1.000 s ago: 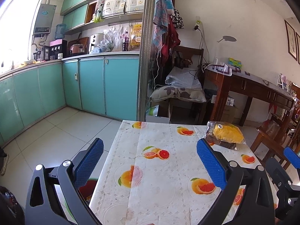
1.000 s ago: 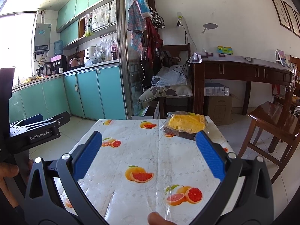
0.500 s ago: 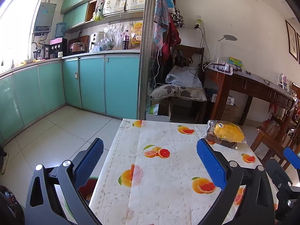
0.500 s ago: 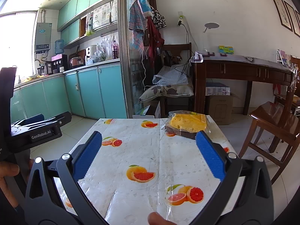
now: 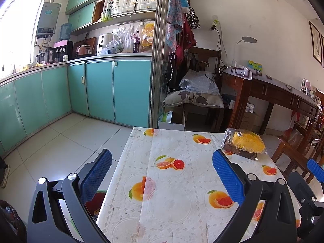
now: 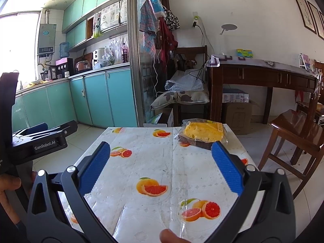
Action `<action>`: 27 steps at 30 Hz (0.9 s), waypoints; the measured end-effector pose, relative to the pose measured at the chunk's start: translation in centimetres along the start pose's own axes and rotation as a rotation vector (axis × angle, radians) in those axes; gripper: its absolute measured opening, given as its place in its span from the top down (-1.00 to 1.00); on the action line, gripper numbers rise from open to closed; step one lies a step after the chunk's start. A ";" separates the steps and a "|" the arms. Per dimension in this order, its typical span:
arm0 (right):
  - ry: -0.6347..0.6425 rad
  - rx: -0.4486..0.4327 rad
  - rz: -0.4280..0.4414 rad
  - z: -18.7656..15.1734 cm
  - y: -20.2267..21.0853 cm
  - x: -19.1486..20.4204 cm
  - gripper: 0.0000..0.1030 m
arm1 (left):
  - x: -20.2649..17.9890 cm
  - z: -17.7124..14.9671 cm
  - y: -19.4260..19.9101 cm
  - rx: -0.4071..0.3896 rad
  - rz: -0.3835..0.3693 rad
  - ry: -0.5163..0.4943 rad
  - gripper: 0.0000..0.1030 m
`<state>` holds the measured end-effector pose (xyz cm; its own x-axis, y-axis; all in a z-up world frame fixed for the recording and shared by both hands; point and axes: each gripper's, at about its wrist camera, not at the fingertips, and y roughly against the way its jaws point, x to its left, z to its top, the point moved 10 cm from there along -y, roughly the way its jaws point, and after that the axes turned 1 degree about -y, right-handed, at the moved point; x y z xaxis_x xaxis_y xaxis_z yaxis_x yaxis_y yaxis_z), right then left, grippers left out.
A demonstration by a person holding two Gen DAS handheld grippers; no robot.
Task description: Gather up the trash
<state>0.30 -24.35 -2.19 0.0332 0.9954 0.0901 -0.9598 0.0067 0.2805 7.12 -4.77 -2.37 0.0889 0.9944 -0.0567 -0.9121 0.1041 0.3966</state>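
The left tongs [image 5: 162, 169] are spread wide with nothing between the blue pads, held low over the near left part of the table [image 5: 174, 206]. The right tongs [image 6: 161, 158] are spread just as wide and also hold nothing, pointing down the middle of the tabletop.

Out past the right tongs, at the far right corner of the table, lies a clear plastic bag [image 6: 203, 133] with something yellow on top and something dark beneath. It looks more like wrapped food than rubbish, so I cannot say it is the trash meant. Nearer in, a thin clear film [image 6: 183, 212] seems to lie on the fruit-print cloth close to the right tongs; it is hard to make out. On the floor just left of the table a dark round thing with red inside [image 5: 95, 199] shows between the left tongs' fingers; it may be a bin, but most of it is hidden.

No loose trash shows plainly, which fits a table either already picked clean or with only the film and bag left. If the film is the target, the right tongs are nearer; come in flat to the cloth and pinch an edge, not the tablecloth itself.
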 end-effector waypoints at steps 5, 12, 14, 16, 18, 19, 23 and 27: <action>-0.001 0.002 0.001 -0.1 0.0 0.1 -0.92 | 0.0 -0.1 0.0 0.001 0.000 0.000 -0.86; -0.001 0.005 0.002 -0.3 -0.1 0.2 -0.92 | 0.0 -0.8 -0.5 0.014 -0.003 0.013 -0.86; -0.002 0.005 0.003 -0.3 -0.1 0.2 -0.92 | 0.0 -1.0 -0.6 0.015 -0.002 0.013 -0.86; -0.003 0.005 0.002 -0.2 -0.1 0.2 -0.92 | -0.1 -0.9 -0.6 0.016 -0.002 0.012 -0.86; -0.004 0.007 0.002 -0.4 -0.2 0.2 -0.92 | -0.1 -0.9 -0.6 0.016 -0.002 0.010 -0.86; -0.004 0.009 0.002 -0.5 -0.3 0.2 -0.92 | -0.2 -0.9 -0.6 0.016 -0.001 0.009 -0.86; -0.008 0.014 0.001 -0.8 -0.5 -0.1 -0.92 | -0.3 -1.0 -0.6 0.017 0.000 0.008 -0.86; -0.011 0.014 0.000 -0.8 -0.5 -0.2 -0.92 | -0.2 -0.9 -0.7 0.020 0.000 0.005 -0.86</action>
<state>0.52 -24.45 -3.16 0.0360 0.9943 0.1004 -0.9557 0.0049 0.2942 7.35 -5.05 -3.49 0.0862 0.9944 -0.0615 -0.9041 0.1040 0.4144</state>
